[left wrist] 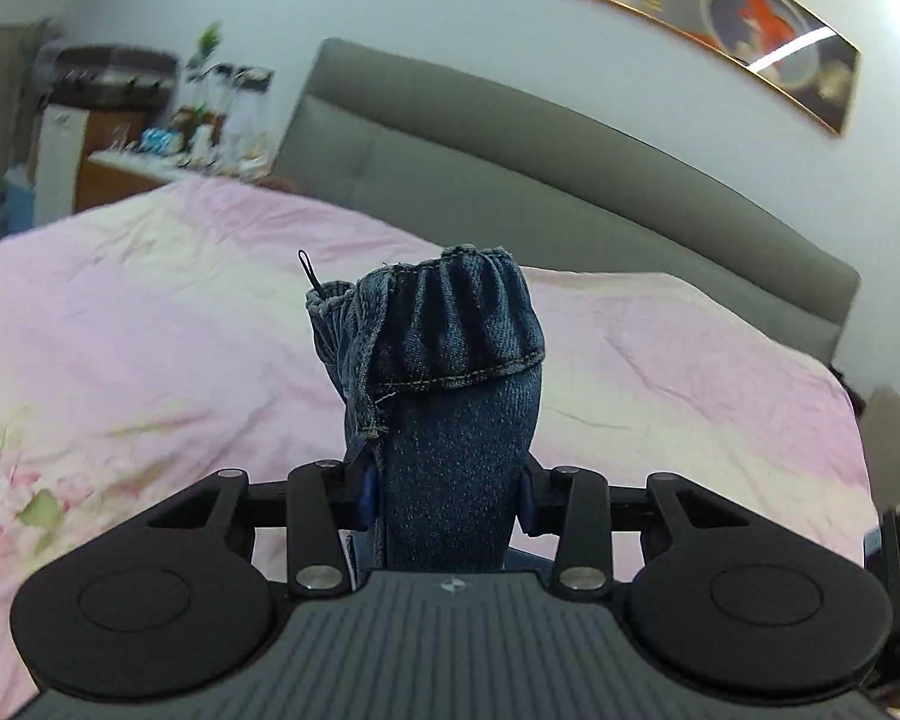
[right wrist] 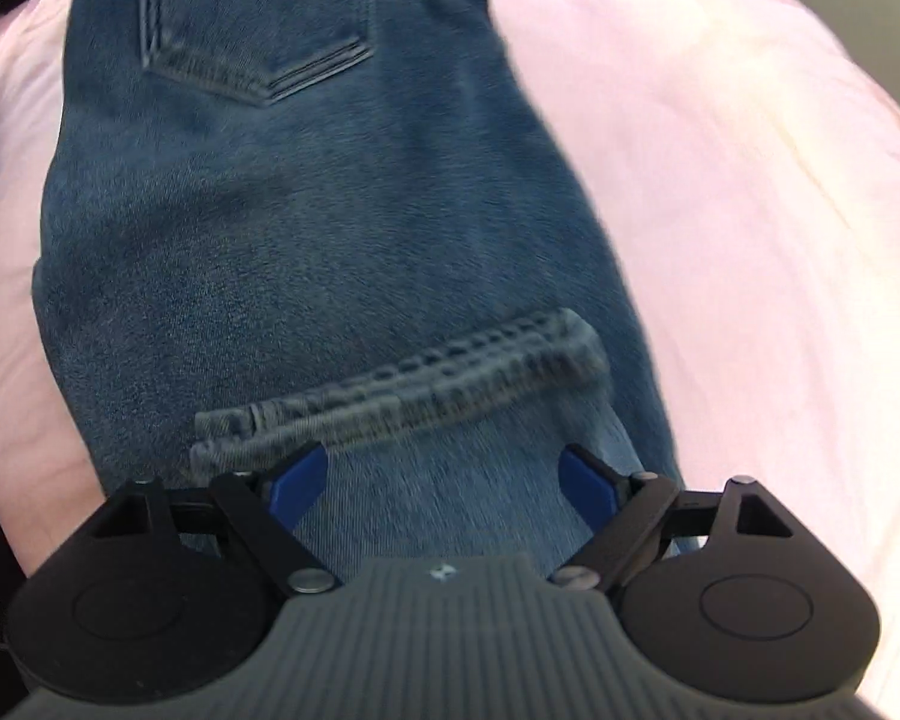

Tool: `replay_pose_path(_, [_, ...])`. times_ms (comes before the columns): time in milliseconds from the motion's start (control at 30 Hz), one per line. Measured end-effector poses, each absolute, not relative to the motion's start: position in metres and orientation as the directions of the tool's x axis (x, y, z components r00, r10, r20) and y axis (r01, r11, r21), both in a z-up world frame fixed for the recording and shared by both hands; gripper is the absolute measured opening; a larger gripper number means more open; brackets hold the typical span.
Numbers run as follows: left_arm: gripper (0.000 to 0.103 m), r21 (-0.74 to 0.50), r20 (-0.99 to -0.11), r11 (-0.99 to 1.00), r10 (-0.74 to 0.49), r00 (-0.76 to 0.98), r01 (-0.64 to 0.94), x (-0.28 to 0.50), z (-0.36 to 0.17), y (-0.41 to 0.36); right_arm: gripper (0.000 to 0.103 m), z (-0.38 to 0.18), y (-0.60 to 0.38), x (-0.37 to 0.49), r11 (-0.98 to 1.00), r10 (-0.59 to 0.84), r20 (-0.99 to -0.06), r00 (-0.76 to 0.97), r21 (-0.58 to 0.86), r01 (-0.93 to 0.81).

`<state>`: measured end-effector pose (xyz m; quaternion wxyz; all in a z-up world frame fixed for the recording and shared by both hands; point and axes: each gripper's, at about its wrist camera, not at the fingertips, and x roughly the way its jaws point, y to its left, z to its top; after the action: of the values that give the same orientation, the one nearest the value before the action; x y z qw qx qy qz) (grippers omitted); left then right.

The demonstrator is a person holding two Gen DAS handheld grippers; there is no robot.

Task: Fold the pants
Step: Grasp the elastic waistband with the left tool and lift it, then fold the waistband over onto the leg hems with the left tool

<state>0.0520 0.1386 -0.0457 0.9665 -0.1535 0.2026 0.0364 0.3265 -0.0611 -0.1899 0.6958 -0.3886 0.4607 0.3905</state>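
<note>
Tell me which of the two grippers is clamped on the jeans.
The left gripper: its blue pads press both sides of a bunched waistband end of the jeans. The right gripper stands spread wide, pads apart over the denim.

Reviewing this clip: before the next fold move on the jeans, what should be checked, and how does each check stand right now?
1. Left tongs gripping denim: ok, shut on a bunched waistband section of the jeans.
2. Right tongs gripping: not ok, the blue fingers stand apart with a hem lying just ahead, nothing pinched.
3. Jeans lying flat for folding: cannot tell; the right wrist view shows the back pocket side spread on the bedspread, the rest is out of frame.
4. Landing surface: ok, the pink bedspread ahead of the left tongs looks bare.
5. Image sharpness: not ok, the right view is motion-blurred.
</note>
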Motion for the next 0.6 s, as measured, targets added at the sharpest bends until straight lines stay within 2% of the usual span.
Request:
replay_pose_path(167, [0.044,-0.051,-0.405,0.996,-0.082,0.911,0.067,0.052,-0.043,0.041,0.081,-0.164,-0.105,0.311,0.492,0.18,-0.921,0.345,-0.219,-0.843])
replay_pose_path(367, [0.044,0.215,-0.522,0.923,-0.168,0.836,0.32,0.048,-0.09,-0.067,0.081,-0.153,-0.157,0.291,0.595,0.149,-0.921,0.361,-0.208,-0.776])
replay_pose_path(467, [0.043,0.306,-0.601,0.854,-0.168,0.781,0.42,0.045,-0.12,-0.107,0.081,-0.157,-0.177,0.28,0.619,0.129,-0.923,0.362,-0.21,-0.757])
replay_pose_path(533, [0.044,0.361,-0.621,0.819,-0.145,0.77,0.446,0.044,-0.136,-0.121,0.081,-0.162,-0.188,0.273,0.632,0.132,-0.926,0.355,-0.197,-0.75])
replay_pose_path(600, [0.046,0.349,-0.659,0.808,-0.147,0.737,0.474,0.052,-0.144,-0.123,0.081,-0.167,-0.195,0.266,0.643,0.14,-0.928,0.346,-0.18,-0.744])
